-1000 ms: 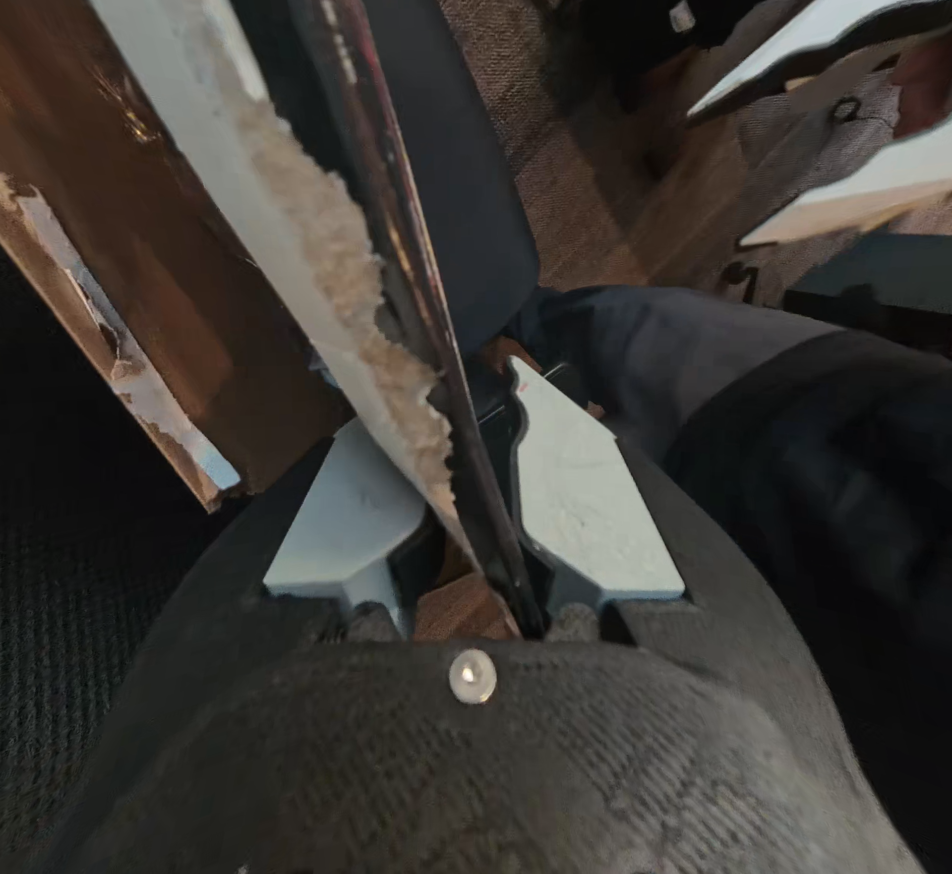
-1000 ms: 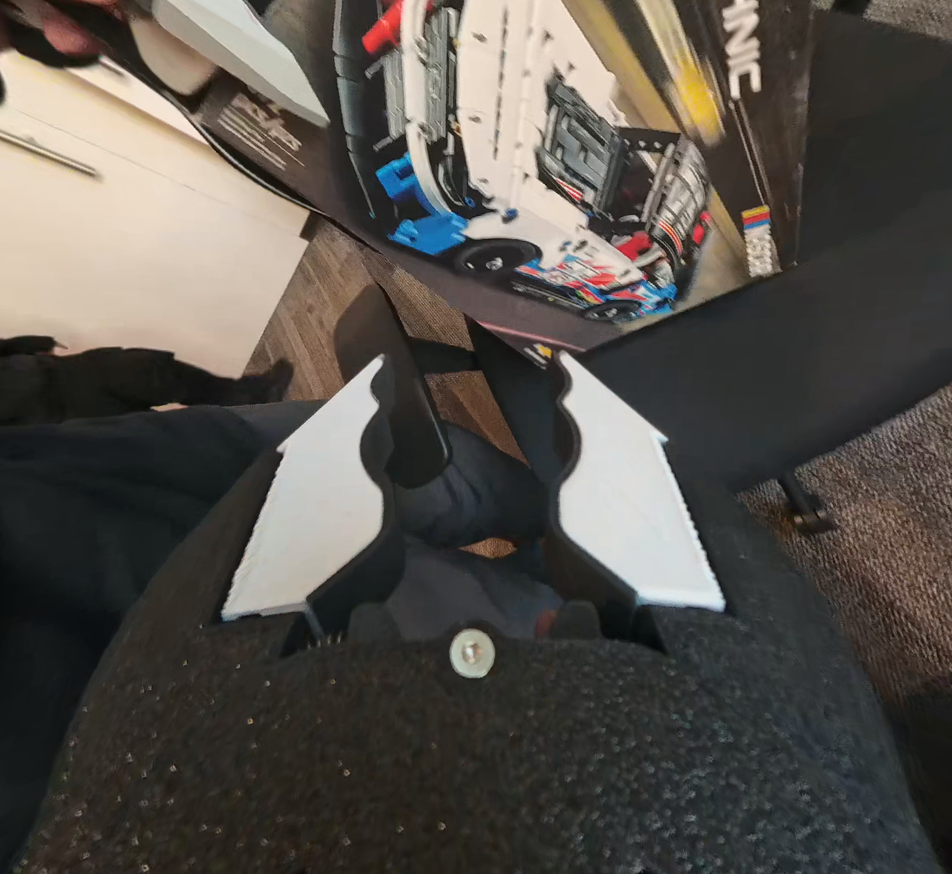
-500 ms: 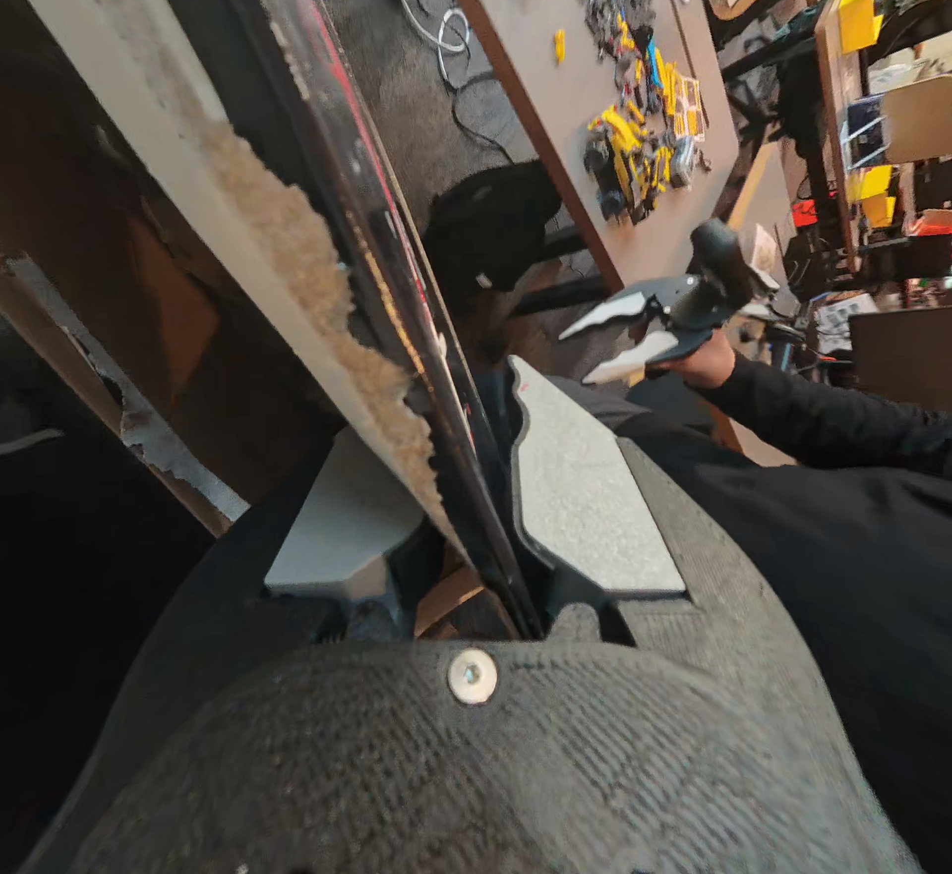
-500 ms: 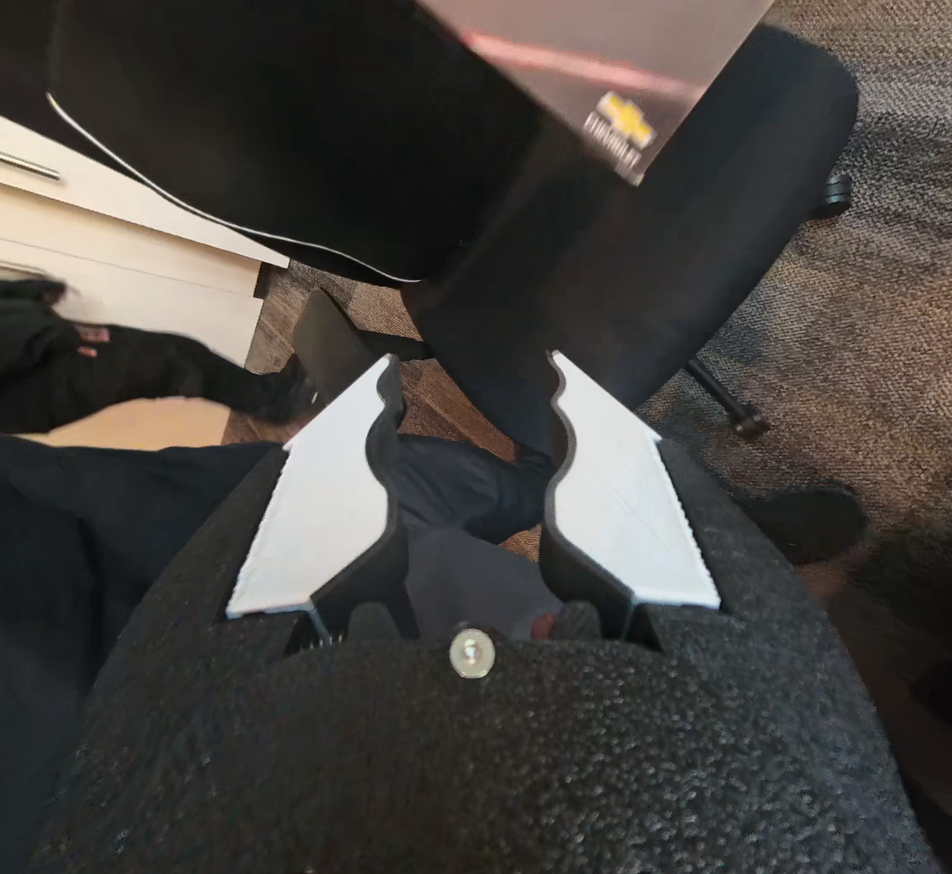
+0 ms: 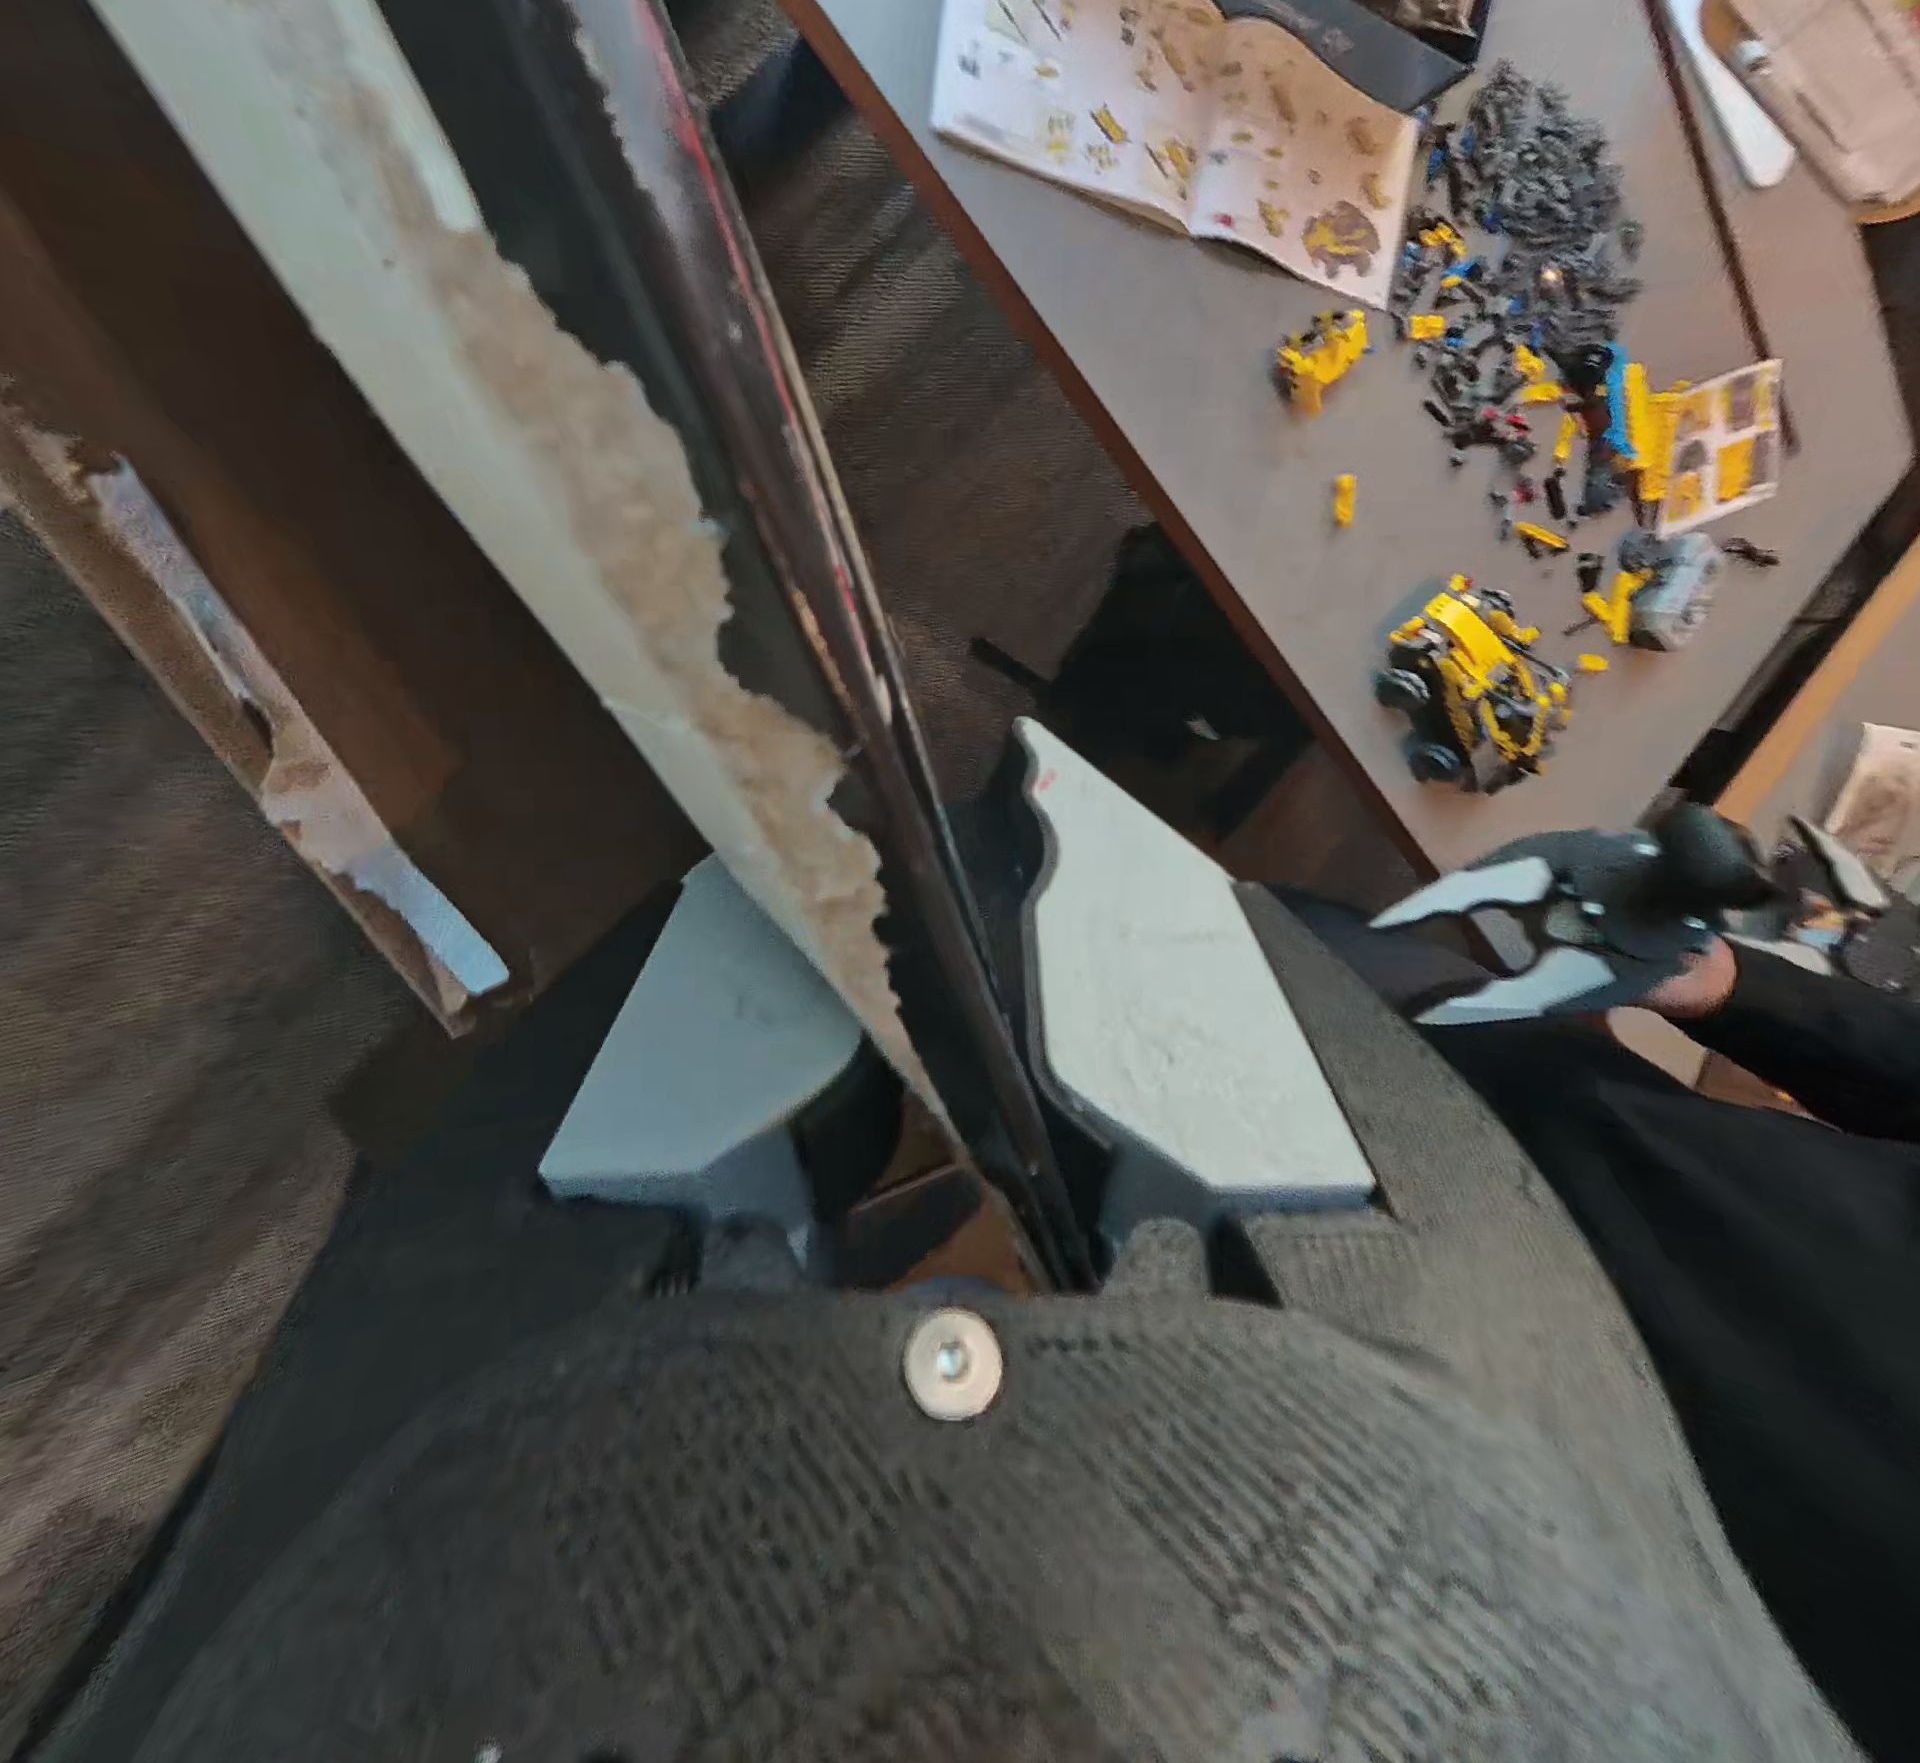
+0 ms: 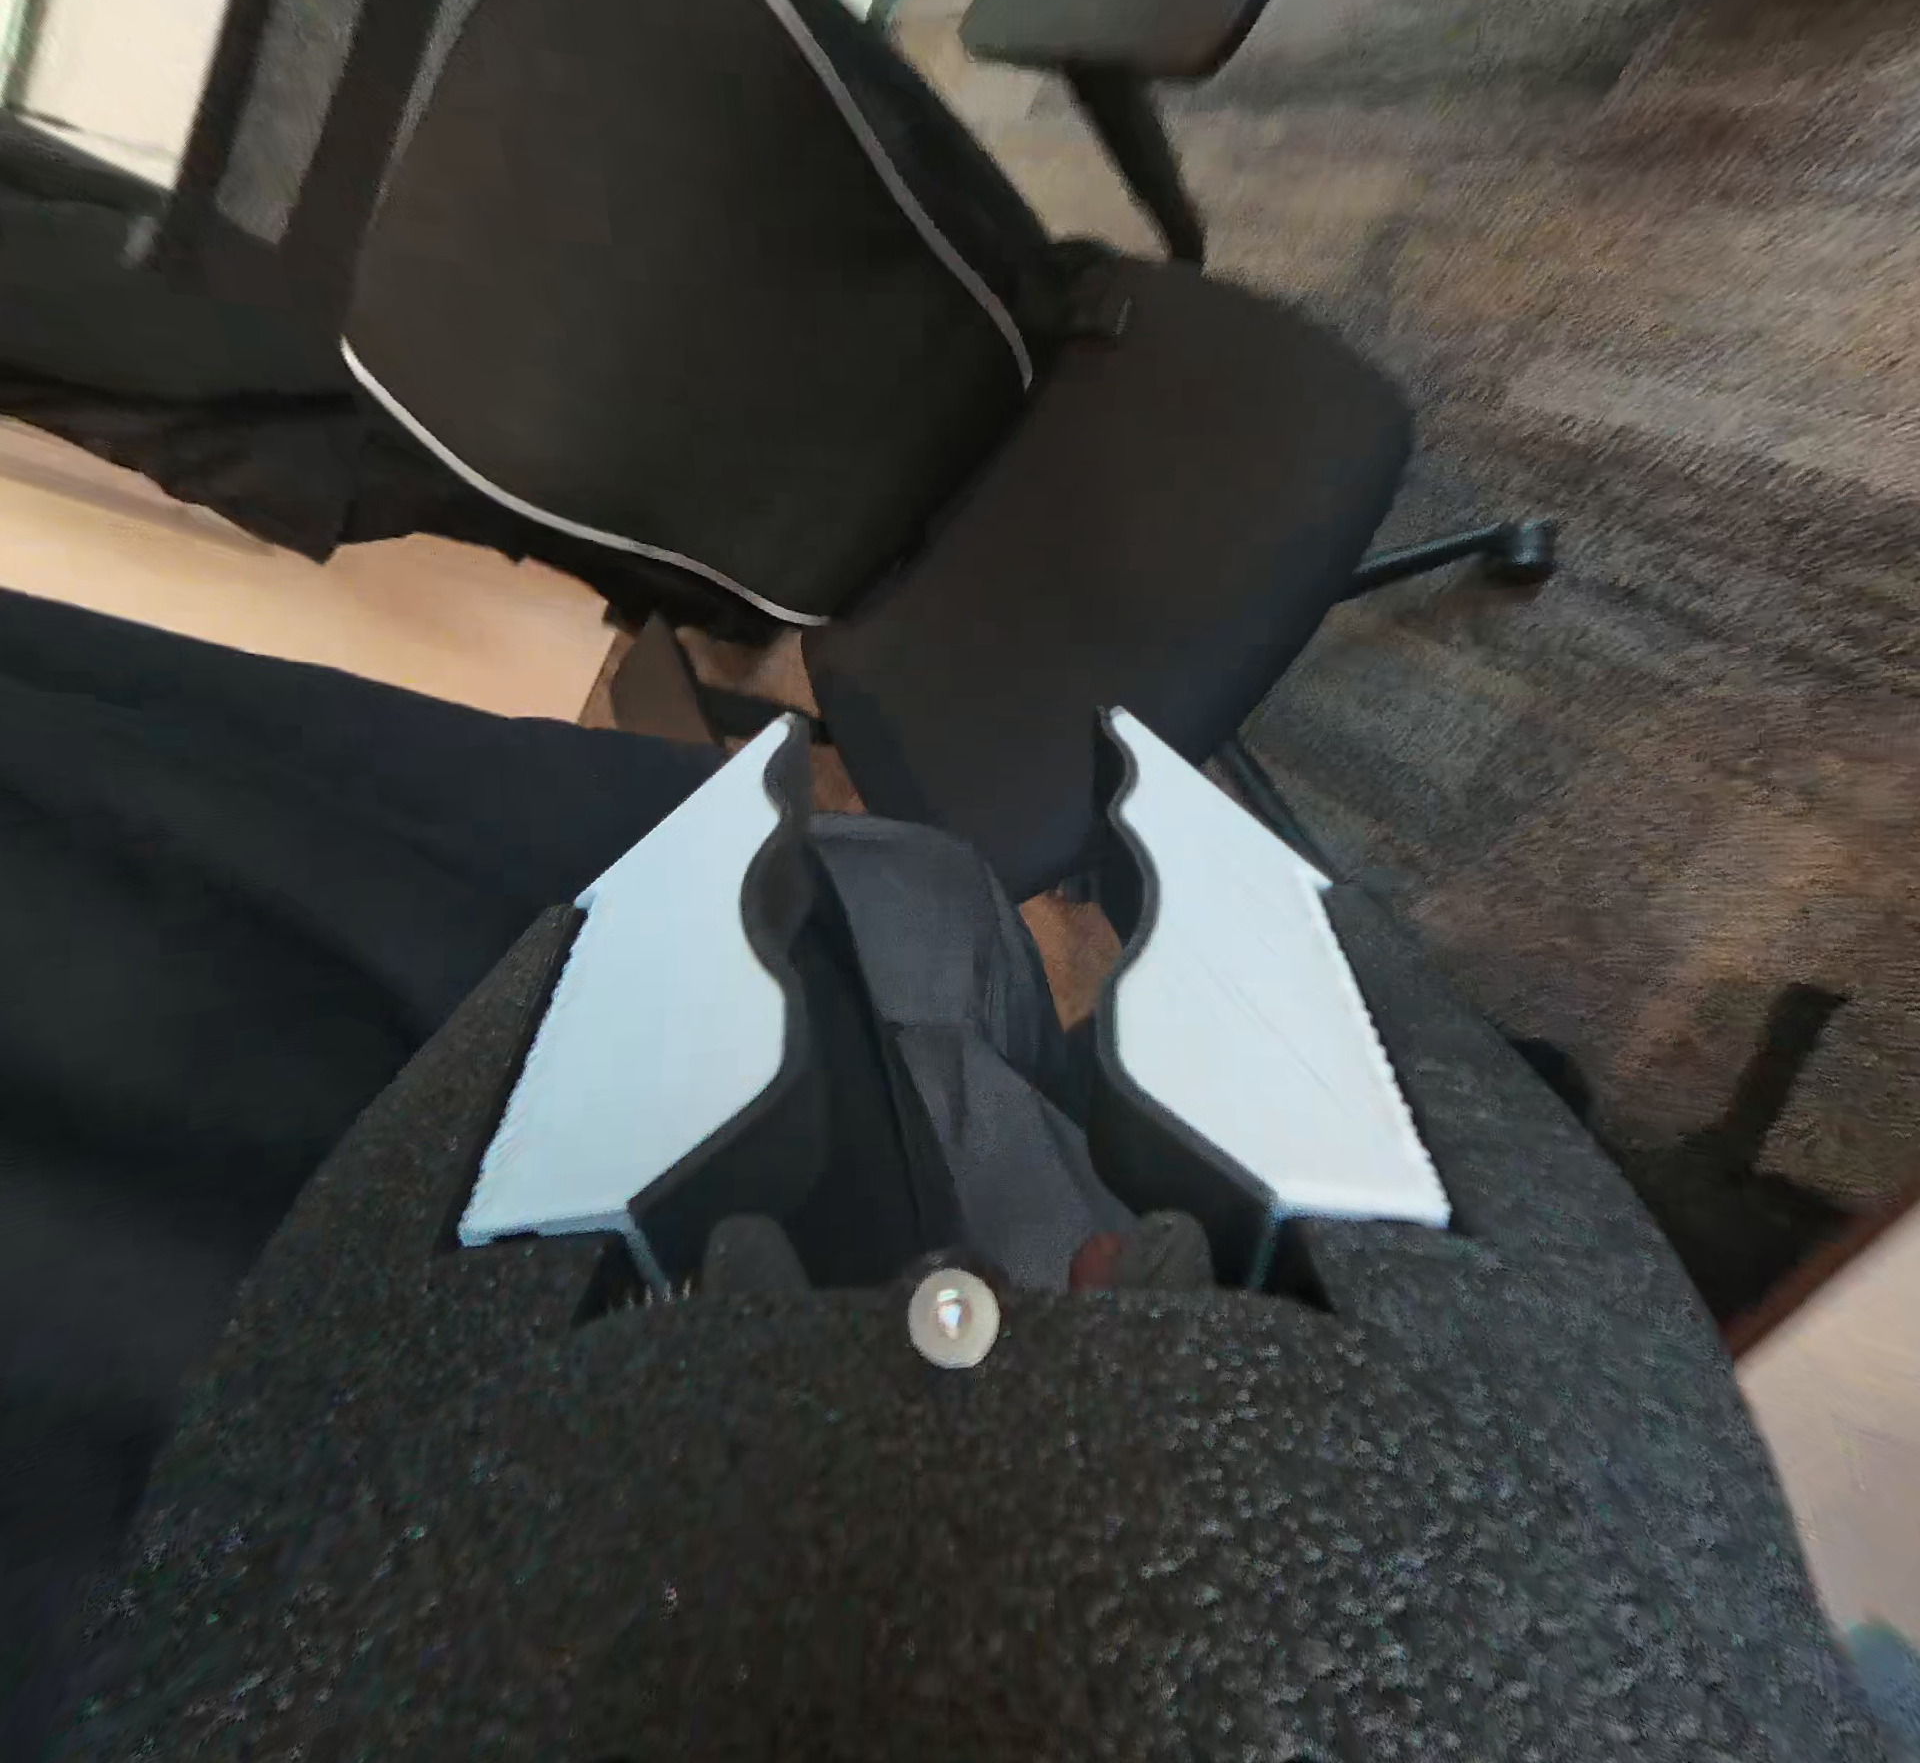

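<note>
Your left tool (image 5: 940,892) stayed clamped on the torn cardboard box flap (image 5: 665,508) as the brick-strewn bench (image 5: 1195,342) swung into view at right. Your right tool (image 6: 951,747), open and empty, had drifted off the box toward the black office chair (image 6: 1091,508).

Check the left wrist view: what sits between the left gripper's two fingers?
The left gripper is shut on a box flap, a torn cardboard edge running up and left. Nothing else lies between the fingers.

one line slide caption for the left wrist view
Left gripper shut on torn cardboard box flap, brick parts scattered on grey table beyond.
</note>
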A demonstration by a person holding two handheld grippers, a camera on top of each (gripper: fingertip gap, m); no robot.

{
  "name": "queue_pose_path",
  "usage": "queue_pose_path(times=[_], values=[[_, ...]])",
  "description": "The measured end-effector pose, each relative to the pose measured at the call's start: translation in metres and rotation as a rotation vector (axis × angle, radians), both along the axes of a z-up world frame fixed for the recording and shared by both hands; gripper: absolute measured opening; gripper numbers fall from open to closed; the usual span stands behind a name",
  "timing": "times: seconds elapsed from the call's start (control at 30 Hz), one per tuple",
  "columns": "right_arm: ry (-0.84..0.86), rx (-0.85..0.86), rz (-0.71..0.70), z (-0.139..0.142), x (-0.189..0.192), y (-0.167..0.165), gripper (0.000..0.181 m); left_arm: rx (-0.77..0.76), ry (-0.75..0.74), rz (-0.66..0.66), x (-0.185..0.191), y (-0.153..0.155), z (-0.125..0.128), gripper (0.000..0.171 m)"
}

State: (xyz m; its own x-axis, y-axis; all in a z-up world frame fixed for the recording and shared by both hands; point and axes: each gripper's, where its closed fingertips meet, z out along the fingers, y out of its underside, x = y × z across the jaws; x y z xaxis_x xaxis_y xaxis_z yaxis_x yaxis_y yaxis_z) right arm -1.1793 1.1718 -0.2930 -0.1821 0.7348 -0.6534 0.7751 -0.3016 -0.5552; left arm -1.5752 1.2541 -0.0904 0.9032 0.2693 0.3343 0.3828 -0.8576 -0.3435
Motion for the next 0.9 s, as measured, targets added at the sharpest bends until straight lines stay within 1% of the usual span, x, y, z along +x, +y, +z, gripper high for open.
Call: queue_pose_path(times=[0.13,0.23,0.37,0.43,0.5,0.6,0.7,0.8,0.87,0.9], values=[[0.068,0.04,-0.137,0.027,-0.007,0.059,0.053,-0.023,0.075,-0.024,-0.033,0.082,0.034,0.014],[0.091,0.021,-0.214,0.041,-0.013,0.089,0.052,0.004,0.108,-0.01,-0.066,0.137,0.07,0.012],[0.1,0.061,-0.294,0.046,-0.024,0.128,0.052,0.045,0.173,0.021,-0.131,0.207,0.126,0.011],[0.105,0.061,-0.351,0.046,-0.039,0.15,0.052,0.051,0.233,0.02,-0.167,0.246,0.152,0.01],[0.112,0.043,-0.413,0.044,-0.062,0.172,0.052,0.052,0.3,0.015,-0.209,0.286,0.173,0.01],[0.102,0.034,-0.481,0.037,-0.112,0.209,0.051,0.054,0.357,-0.004,-0.279,0.345,0.196,0.009],[0.071,0.049,-0.513,0.031,-0.18,0.248,0.05,0.053,0.385,-0.06,-0.351,0.406,0.206,0.009],[0.029,0.028,-0.554,0.035,-0.26,0.289,0.049,0.072,0.348,-0.117,-0.416,0.471,0.198,0.009],[0.061,-0.022,-0.563,0.055,-0.317,0.31,0.048,0.072,0.3,-0.129,-0.452,0.514,0.19,0.008],[0.072,-0.017,-0.561,0.065,-0.342,0.321,0.048,0.066,0.291,-0.135,-0.468,0.534,0.187,0.009]])
